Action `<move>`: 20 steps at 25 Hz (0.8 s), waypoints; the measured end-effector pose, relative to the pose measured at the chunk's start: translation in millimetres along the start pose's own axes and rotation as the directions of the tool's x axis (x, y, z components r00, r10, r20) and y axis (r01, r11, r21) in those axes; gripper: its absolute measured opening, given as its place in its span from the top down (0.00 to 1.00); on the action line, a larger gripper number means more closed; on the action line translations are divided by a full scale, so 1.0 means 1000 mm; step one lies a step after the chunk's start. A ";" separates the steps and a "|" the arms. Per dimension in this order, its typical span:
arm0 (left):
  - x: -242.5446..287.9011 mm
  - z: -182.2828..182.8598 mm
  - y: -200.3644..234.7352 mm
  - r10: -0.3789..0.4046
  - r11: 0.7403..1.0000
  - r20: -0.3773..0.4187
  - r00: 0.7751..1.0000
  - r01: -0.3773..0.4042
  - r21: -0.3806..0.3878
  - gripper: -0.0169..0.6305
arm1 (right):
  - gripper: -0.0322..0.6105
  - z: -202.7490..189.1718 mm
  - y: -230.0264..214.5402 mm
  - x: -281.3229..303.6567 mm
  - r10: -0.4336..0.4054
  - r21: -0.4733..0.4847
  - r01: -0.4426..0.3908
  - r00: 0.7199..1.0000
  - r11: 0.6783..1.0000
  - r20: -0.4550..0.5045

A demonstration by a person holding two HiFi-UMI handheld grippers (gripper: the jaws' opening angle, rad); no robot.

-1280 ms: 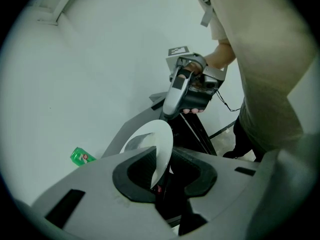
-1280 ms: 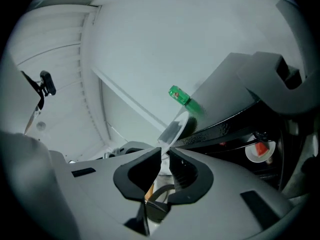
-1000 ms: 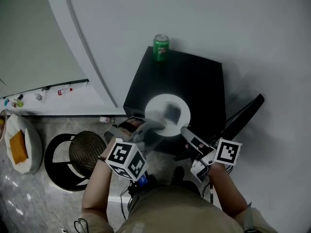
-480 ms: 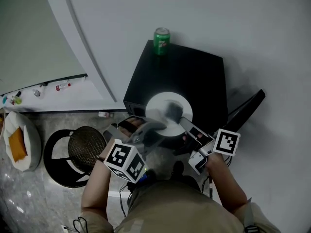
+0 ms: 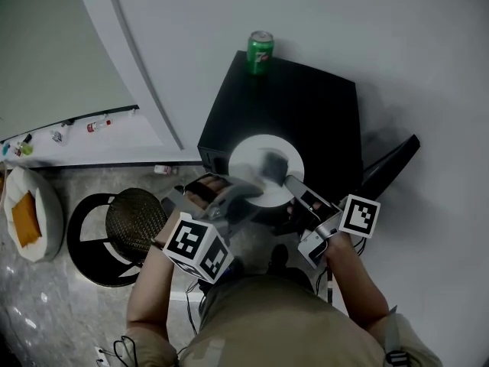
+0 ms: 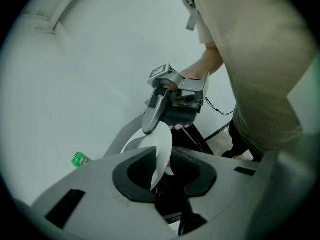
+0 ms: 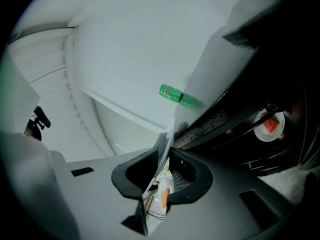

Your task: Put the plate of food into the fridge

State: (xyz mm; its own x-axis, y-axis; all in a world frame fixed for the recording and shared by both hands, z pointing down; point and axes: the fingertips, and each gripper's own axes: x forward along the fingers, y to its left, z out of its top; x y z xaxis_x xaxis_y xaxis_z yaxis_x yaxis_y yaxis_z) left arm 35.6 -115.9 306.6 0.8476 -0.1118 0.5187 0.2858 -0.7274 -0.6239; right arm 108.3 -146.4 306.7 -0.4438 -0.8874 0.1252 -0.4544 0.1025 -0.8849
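Note:
A white plate (image 5: 246, 157) with a greyish piece of food (image 5: 272, 164) hangs over the front of the black fridge's top (image 5: 313, 109). My left gripper (image 5: 238, 194) is shut on its near-left rim; in the left gripper view the plate (image 6: 163, 149) stands edge-on between the pads. My right gripper (image 5: 293, 185) has just been closing, and the plate's near-right rim (image 7: 166, 144) is pinched between its pads. The left gripper view also shows the right gripper (image 6: 152, 120) at the plate's far edge. The fridge door (image 5: 391, 167) stands open at the right.
A green can (image 5: 260, 51) stands at the back of the fridge top, near the white wall. On the floor to the left are a round black stool (image 5: 126, 234) and a white bowl-shaped thing with an orange piece (image 5: 27, 224). Small bottles (image 5: 57, 134) line a ledge.
My right gripper has moved in onto the plate's near-right rim. The left gripper and the plate have stayed roughly where they were.

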 end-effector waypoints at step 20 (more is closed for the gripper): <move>-0.025 0.002 -0.023 0.001 0.999 0.013 1.000 -0.001 0.042 0.84 | 0.85 -0.030 0.013 -0.006 -0.011 0.092 0.008 0.999 0.996 0.034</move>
State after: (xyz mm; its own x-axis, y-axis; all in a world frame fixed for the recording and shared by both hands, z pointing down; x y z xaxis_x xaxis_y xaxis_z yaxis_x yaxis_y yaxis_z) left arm 9.1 -95.1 307.1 0.8536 -0.1033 0.5106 0.3034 -0.6981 -0.6485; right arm 82.1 -126.3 307.7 -0.4124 -0.9031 0.1197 -0.3846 0.0535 -0.9215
